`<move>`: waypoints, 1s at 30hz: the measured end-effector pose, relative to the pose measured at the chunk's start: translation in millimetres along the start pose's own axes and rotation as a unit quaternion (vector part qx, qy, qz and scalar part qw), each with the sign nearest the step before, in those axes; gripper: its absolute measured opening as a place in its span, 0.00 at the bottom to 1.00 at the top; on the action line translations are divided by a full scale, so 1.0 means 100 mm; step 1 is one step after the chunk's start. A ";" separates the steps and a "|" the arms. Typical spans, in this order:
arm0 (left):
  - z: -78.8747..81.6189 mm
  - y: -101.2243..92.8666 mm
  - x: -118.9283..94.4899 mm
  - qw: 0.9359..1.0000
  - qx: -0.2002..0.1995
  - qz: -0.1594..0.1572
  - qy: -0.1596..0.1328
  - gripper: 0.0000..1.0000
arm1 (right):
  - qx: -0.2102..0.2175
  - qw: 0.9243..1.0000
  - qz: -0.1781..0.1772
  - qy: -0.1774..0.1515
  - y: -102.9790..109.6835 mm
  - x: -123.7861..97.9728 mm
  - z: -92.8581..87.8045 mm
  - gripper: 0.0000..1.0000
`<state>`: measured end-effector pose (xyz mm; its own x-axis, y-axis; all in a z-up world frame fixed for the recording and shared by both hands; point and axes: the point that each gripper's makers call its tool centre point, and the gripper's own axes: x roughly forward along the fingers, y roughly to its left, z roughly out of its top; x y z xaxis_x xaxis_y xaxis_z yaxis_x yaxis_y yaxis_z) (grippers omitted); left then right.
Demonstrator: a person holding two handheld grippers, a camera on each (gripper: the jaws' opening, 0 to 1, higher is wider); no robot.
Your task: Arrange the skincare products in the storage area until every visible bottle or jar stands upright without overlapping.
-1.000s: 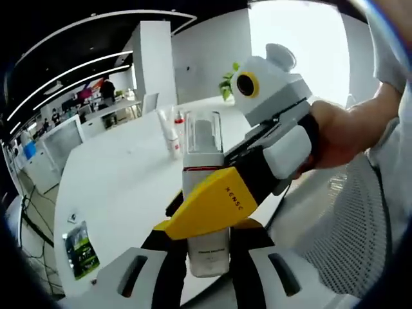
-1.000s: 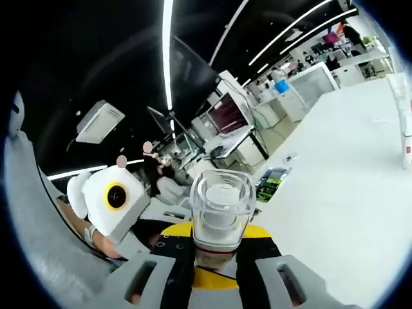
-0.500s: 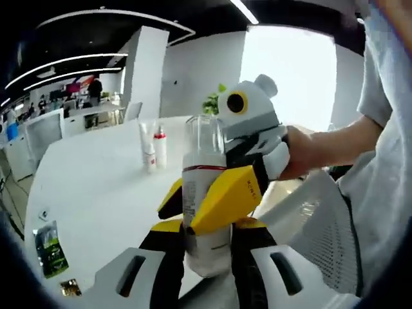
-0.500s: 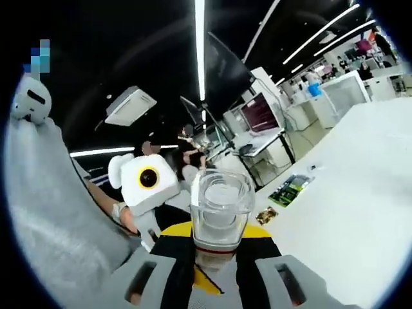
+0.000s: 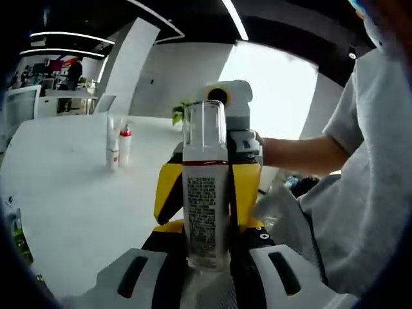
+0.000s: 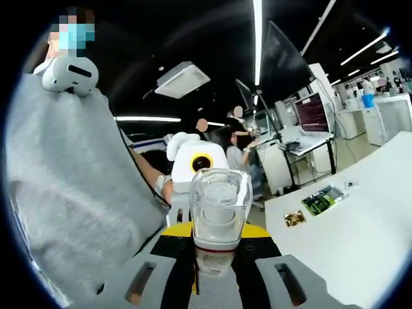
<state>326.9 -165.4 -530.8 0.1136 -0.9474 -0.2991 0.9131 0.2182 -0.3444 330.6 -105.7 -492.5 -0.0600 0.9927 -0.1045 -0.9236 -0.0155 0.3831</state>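
A white bottle (image 5: 206,206) with a clear square cap, a red band under the cap and a block of small black print down its side stands upright, lifted off the white table (image 5: 71,199). Far back on that table, 2 more products stand upright just beside each other: a white tube (image 5: 112,143) and a small red-capped bottle (image 5: 125,145).

Bottle (image 5: 206,193) label print too small to read; bottle base hidden between left gripper (image 5: 206,270) jaws. Right gripper (image 5: 206,187) mostly hidden behind bottle. Two small containers (image 5: 118,147) far off on surface (image 5: 64,193): type unclear. In right gripper view, bottle body hidden below cap (image 6: 220,209). Small packets (image 6: 315,205) on surface, contents illegible.
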 end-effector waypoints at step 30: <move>0.02 0.79 -0.39 0.960 0.096 0.261 0.022 0.22 | 0.201 0.930 -0.269 -0.151 -0.70 0.03 0.20 0.14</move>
<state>395.3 -111.6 -544.7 0.5627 -0.7093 -0.4246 0.7920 0.6097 0.0311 402.7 -99.1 -501.8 0.5347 0.8332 -0.1412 -0.5695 0.4787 0.6683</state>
